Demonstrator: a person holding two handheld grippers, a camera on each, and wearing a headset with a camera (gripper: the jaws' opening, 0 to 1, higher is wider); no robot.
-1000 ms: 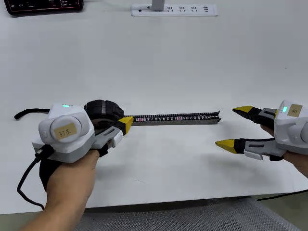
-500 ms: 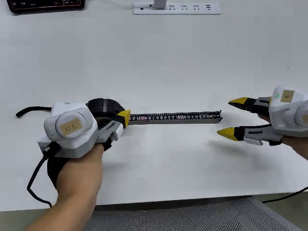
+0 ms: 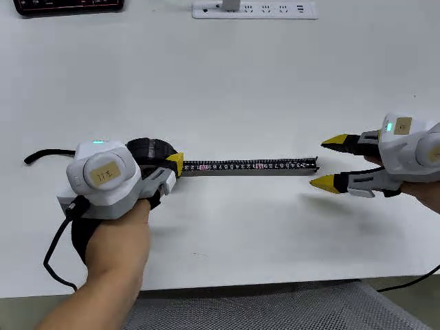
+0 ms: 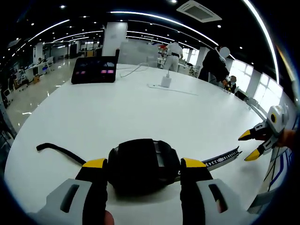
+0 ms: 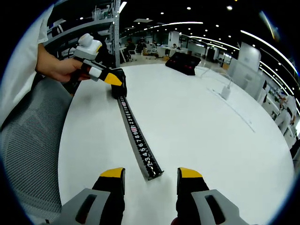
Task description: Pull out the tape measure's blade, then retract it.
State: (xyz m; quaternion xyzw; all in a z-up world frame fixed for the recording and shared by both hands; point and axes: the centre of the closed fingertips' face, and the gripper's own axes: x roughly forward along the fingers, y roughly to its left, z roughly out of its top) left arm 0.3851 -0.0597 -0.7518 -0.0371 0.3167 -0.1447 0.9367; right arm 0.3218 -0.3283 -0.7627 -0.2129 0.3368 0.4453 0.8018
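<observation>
My left hand-held gripper [image 3: 170, 173] clamps the tape measure [image 3: 151, 155] on the bench [image 3: 240, 89]. Its blade [image 3: 251, 166] runs straight toward my right hand-held gripper [image 3: 328, 162], which is spread wide, the tip just ahead, not touching.

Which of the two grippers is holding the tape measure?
The left gripper, its fingers clamped on the black tape measure case. The right gripper is open beside the blade tip, gripping nothing.
</observation>
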